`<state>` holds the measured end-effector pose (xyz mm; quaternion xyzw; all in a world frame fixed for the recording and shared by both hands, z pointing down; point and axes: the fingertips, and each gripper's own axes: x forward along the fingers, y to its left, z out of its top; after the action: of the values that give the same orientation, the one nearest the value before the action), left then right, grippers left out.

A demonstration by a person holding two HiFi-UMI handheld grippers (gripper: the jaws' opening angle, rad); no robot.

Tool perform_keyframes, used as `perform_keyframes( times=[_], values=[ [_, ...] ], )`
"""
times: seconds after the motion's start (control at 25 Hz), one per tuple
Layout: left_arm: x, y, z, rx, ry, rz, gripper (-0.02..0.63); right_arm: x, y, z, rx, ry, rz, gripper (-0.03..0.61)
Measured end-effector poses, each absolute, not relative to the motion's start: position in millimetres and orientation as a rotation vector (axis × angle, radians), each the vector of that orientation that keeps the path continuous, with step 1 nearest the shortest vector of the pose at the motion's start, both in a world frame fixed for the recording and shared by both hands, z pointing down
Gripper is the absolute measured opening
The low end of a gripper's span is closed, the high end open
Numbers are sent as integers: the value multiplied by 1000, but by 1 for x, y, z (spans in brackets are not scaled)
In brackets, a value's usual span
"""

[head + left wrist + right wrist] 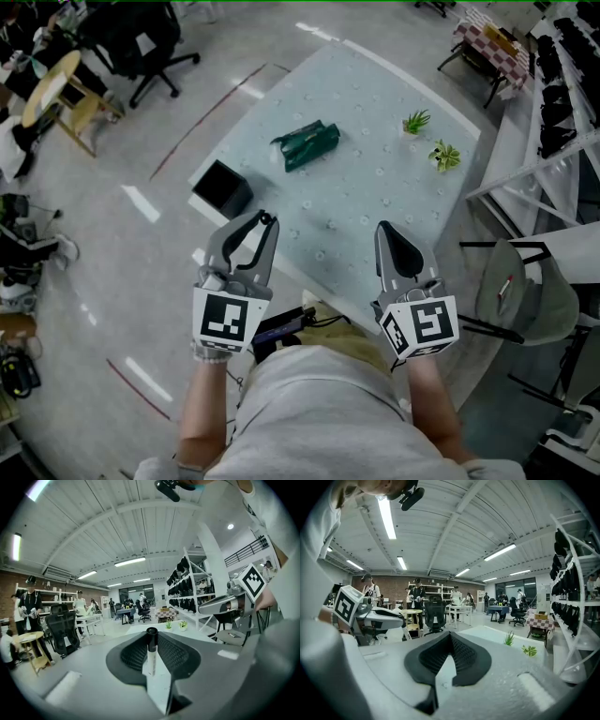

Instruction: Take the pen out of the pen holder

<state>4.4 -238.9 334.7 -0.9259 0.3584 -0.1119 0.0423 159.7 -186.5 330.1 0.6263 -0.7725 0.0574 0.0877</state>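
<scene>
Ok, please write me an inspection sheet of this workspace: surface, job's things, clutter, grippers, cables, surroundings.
Surface: pale dotted table.
Job's things: pen is out of the black holder, which sits at the table's left corner.
Clutter: green pouch; two plants.
Grippers: left gripper jaws closed on the pen; right gripper jaws together, empty.
Cables: black cable at the person's waist.
Surroundings: office chair, racks, people far off.
</scene>
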Motion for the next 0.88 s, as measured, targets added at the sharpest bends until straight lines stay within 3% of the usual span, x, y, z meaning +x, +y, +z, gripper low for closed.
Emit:
perform_keyframes(
  times=[0.88],
  values=[
    [9,-232,331,-2834,1055,-320,84,154,-184,330,1849,-2298,151,0]
  ],
)
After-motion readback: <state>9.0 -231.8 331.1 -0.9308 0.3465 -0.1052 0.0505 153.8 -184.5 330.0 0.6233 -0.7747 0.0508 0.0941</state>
